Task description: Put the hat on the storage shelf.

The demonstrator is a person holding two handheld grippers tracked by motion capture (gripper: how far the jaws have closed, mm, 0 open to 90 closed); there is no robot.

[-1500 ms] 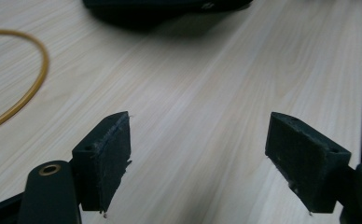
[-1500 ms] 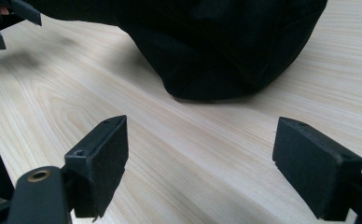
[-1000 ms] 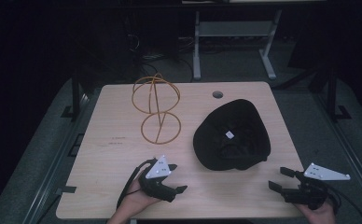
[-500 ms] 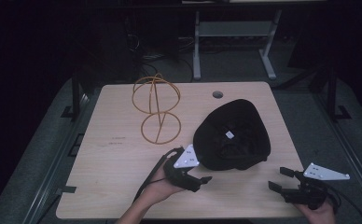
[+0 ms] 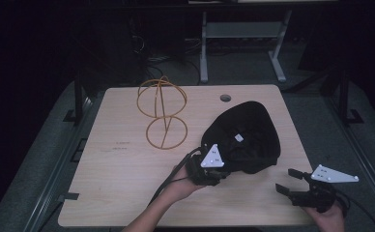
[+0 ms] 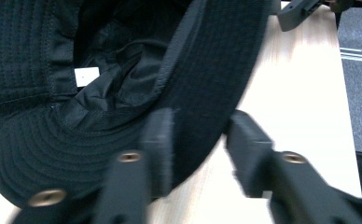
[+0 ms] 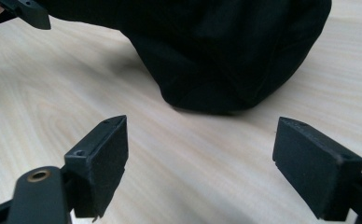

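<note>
A black bucket hat [image 5: 243,135] lies upside down on the right half of the wooden table [image 5: 118,183], its white label showing inside. My left gripper [image 5: 226,169] is at the hat's near-left brim. In the left gripper view the brim [image 6: 123,93] runs between the blurred jaws of that gripper [image 6: 200,140], which have just been closing; a strip of table still shows beside the right-hand jaw. My right gripper [image 5: 288,181] rests at the table's near right corner, wide open, facing the hat [image 7: 226,56] with bare wood in front of its jaws [image 7: 202,154].
An orange wire hat stand [image 5: 162,113] stands at the back left of the table. A round cable hole [image 5: 225,98] sits near the far edge. Table legs and cables stand on the dark floor behind.
My left gripper moved right from the near middle of the table to the hat's brim, and its jaws narrowed around the brim. The right gripper stayed put.
</note>
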